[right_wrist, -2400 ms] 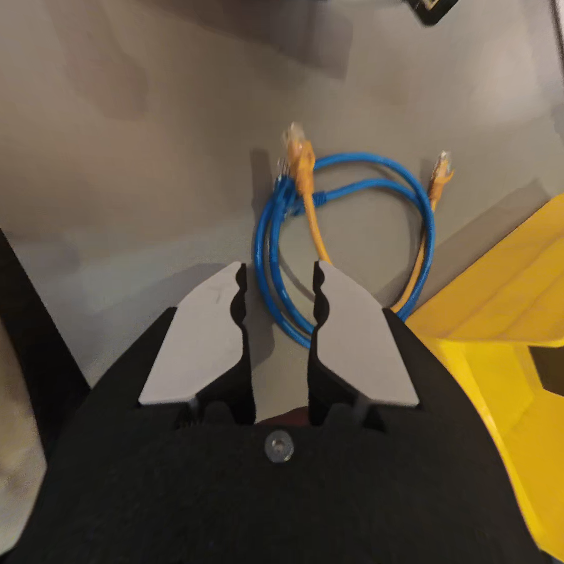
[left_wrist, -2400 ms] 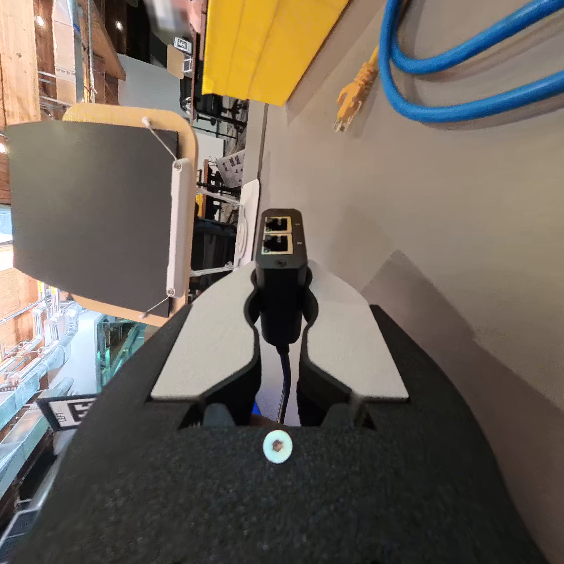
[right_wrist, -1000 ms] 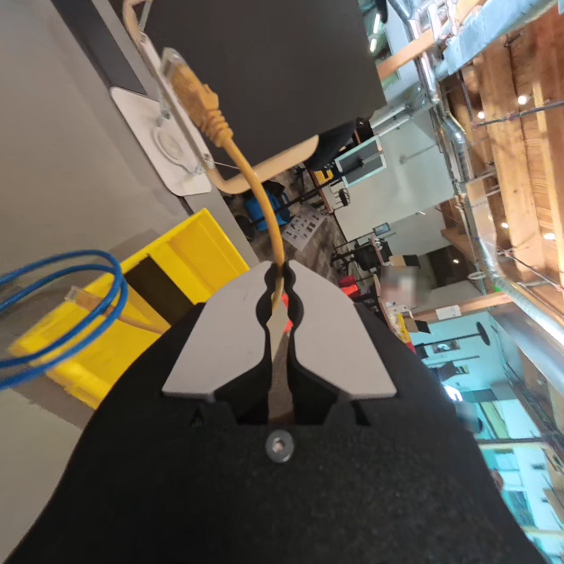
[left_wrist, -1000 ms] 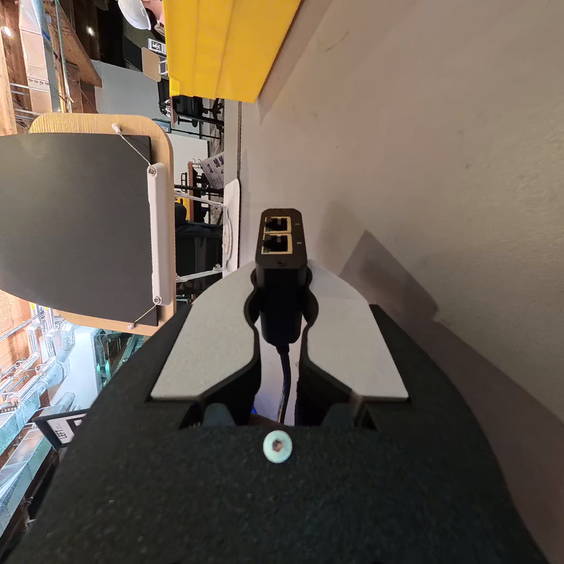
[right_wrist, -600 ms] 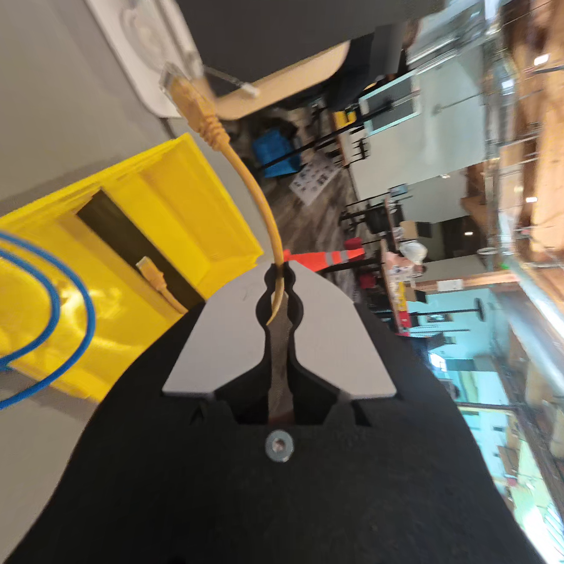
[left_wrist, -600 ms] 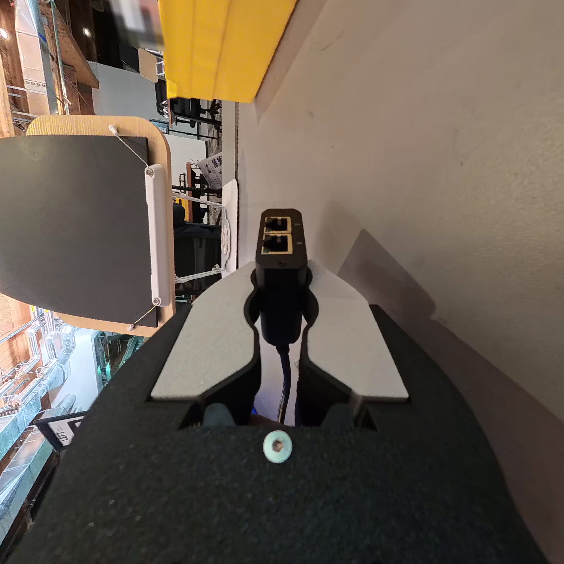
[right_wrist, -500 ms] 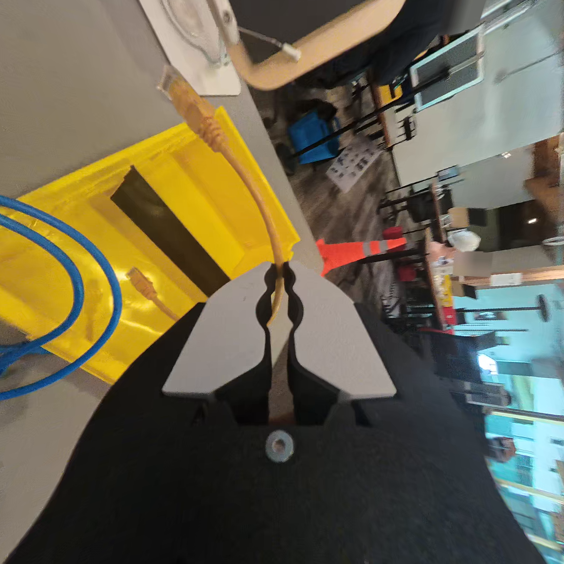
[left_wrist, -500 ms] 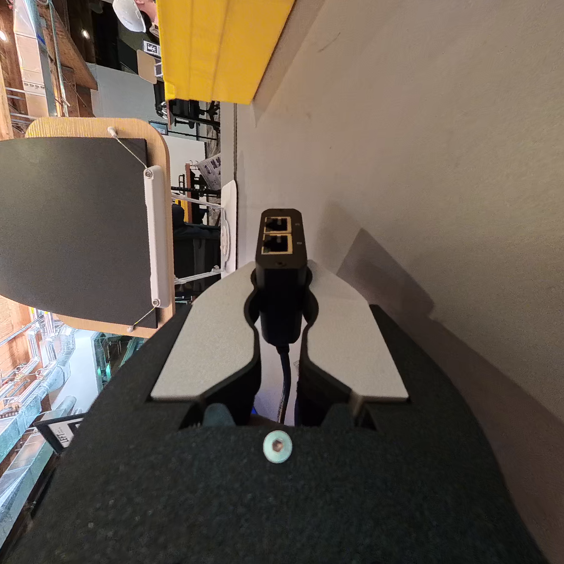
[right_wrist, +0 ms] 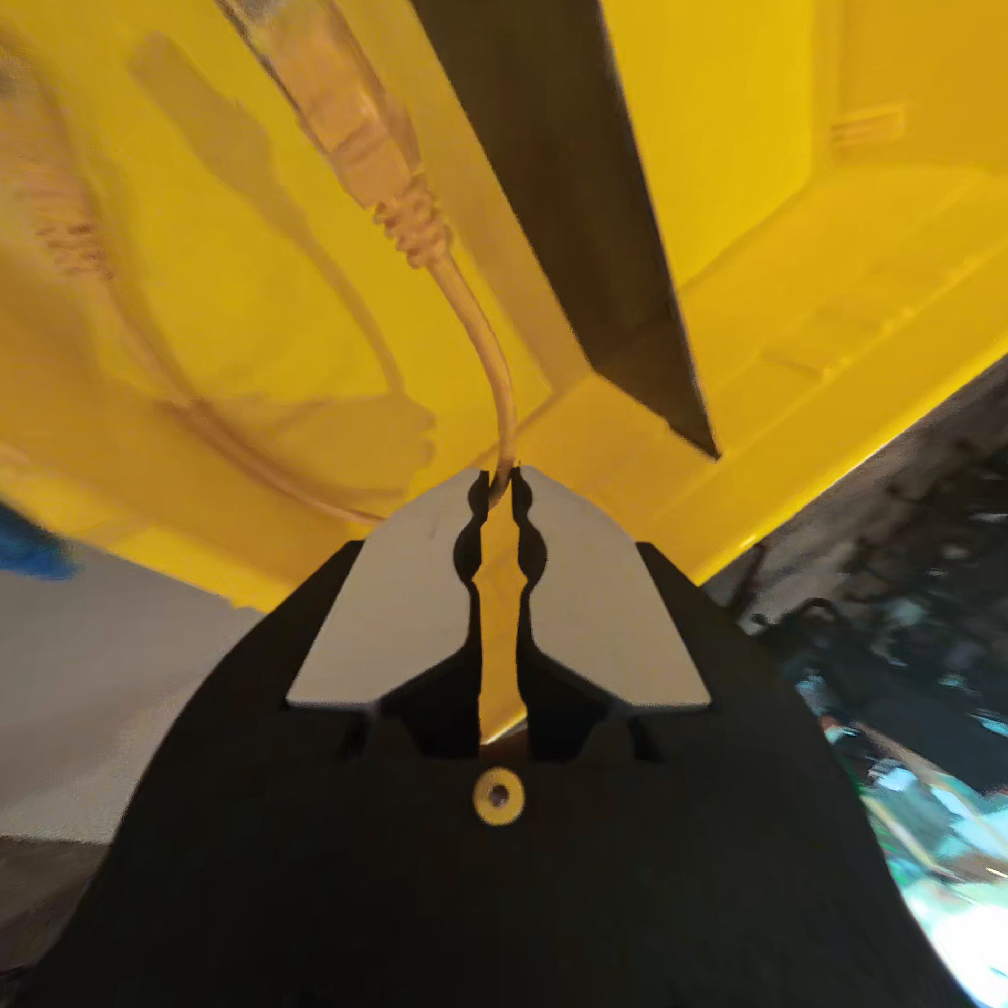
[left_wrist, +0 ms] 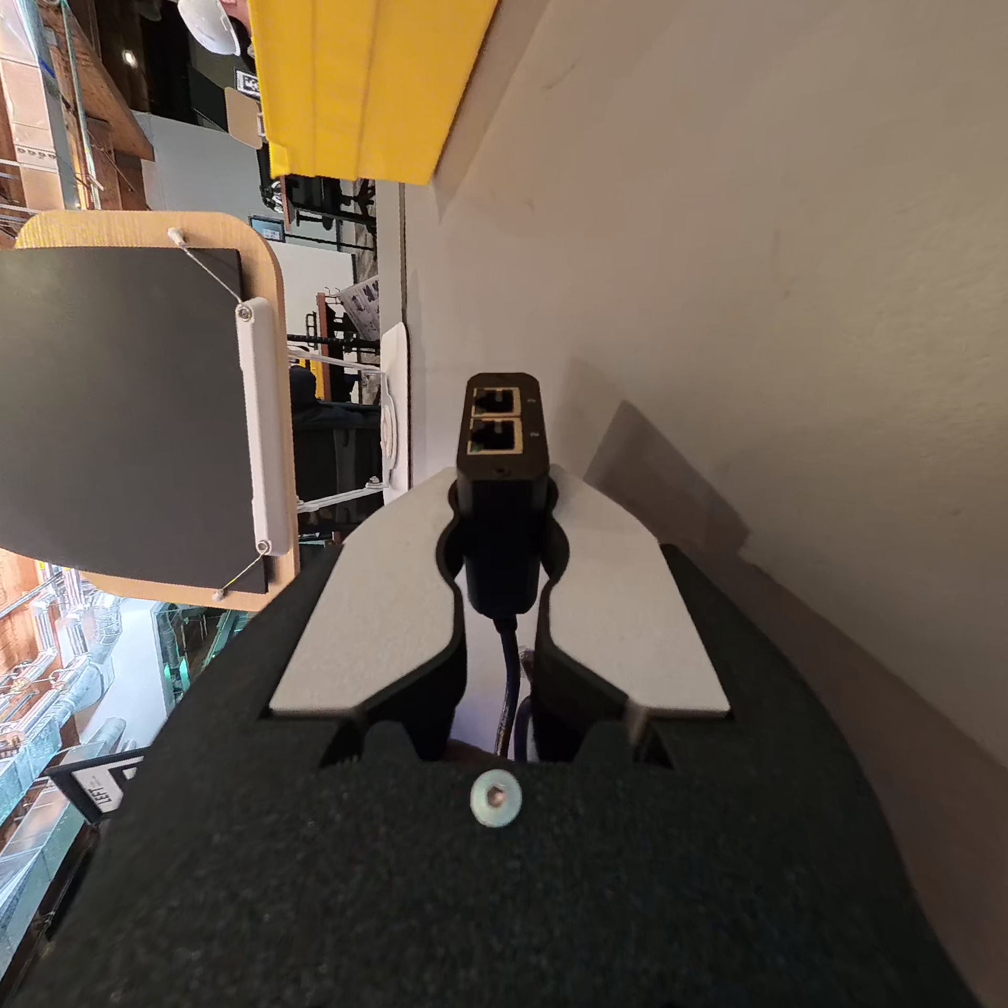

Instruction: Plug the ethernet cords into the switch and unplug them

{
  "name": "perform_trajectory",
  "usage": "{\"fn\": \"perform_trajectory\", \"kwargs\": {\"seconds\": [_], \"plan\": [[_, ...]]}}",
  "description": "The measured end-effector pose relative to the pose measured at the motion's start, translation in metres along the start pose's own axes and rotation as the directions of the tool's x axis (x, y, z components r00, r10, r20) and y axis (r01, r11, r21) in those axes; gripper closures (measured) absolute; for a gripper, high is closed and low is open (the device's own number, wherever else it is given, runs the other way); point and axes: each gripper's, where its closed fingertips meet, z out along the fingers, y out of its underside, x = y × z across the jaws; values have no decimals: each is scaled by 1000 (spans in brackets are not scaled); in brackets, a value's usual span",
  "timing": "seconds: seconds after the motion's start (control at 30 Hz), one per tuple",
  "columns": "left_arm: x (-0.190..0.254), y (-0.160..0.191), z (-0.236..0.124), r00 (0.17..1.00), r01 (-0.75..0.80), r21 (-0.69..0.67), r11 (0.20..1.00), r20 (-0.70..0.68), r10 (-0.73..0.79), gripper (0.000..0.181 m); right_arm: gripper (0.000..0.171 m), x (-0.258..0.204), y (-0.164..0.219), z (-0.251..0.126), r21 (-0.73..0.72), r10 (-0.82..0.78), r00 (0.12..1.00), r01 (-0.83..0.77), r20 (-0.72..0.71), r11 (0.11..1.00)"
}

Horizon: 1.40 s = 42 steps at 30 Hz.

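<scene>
Meanwhile right hand-held gripper (right_wrist: 501, 480), pinched shut on the orange cord (right_wrist: 491, 354), has swung over the yellow bin (right_wrist: 818, 273); plug blurred, still unplugged. Left hand-held gripper (left_wrist: 502, 523) stays clamped on the switch (left_wrist: 502, 436), both ports empty, near the bin.

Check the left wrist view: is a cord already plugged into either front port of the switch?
No. Both front ports of the switch, held in the left gripper, are empty; no connector sits in either.

- My left gripper (left_wrist: 502, 507) clamps the black switch (left_wrist: 502, 491), its two empty ports facing forward.
- A yellow bin (left_wrist: 360, 87) sits beyond on the grey table (left_wrist: 763, 273).
</scene>
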Motion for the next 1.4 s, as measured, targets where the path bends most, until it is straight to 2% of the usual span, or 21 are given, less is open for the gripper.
{"fn": "perform_trajectory", "kwargs": {"seconds": [0.07, 0.1, 0.17, 0.23, 0.3, 0.33, 0.43, 0.5, 0.6, 0.7, 0.73, 0.8, 1.0, 1.13, 1.2, 1.33, 1.4], "plan": [[1, 0, 0, 1000, -2, 1, 1000, -2, 2, 157, 157, 7, -14, 2, 0, -49, 998, 49, -44, 999], [1, 0, 0, 1000, -2, 0, 1000, -2, 2, 157, 145, 7, -19, 2, 9, -48, 998, 49, -43, 999], [-1, 1, 0, 1000, 0, -1, 1000, 2, 0, 157, 131, 15, -24, -8, 42, 7, 998, -4, -60, 999], [-3, 2, 0, 1000, 4, -2, 1000, 6, -4, 157, 128, 27, -22, -29, 98, 78, 989, -66, -124, 993], [-3, 2, 1, 1000, 5, -3, 1000, 7, -4, 157, 130, 24, -23, -57, 219, 153, 978, -119, -142, 968], [-3, 3, 1, 1000, 2, -4, 1000, 6, -2, 157, 131, 13, -28, -70, 311, 182, 979, -146, -93, 939], [-2, 1, 0, 1000, -5, -1, 1000, 4, 5, 157, 132, -42, -51, -105, 578, 153, 967, -244, 202, 779], [-1, -1, -1, 1000, -8, 4, 1000, 2, 8, 157, 131, -60, -55, -108, 631, 139, 954, -281, 266, 724], [1, -3, -1, 1000, -10, 8, 1000, -3, 10, 157, 129, -72, -52, -76, 554, 145, 970, -230, 193, 800], [1, -2, 0, 1000, -11, 4, 1000, -4, 11, 157, 158, -78, -57, -67, 543, 146, 981, -192, 127, 818], [1, -1, 0, 1000, -8, 4, 1000, -3, 8, 157, 159, -79, -55, -69, 530, 155, 981, -191, 113, 826], [-1, -1, 0, 1000, -5, 3, 1000, -1, 5, 157, 160, -79, -51, -83, 536, 152, 985, -175, 87, 826], [-2, -4, -2, 1000, -13, 10, 1000, 5, 13, 157, 160, -87, -27, -161, 618, 72, 981, -171, 182, 767], [-2, -4, -2, 1000, -17, 10, 1000, 6, 17, 157, 160, -43, -3, -203, 659, 196, 976, -209, 94, 723], [-2, -4, -2, 1000, -16, 9, 1000, 6, 16, 157, 160, -12, 13, -208, 630, 284, 959, -231, 18, 742], [-2, -3, -1, 1000, -14, 7, 1000, 4, 14, 157, 160, 32, 22, -191, 524, 314, 938, -195, -147, 829], [-1, -3, -1, 1000, -17, 6, 1000, 2, 17, 157, 160, 40, 11, -168, 465, 269, 949, -165, -167, 870]]}}
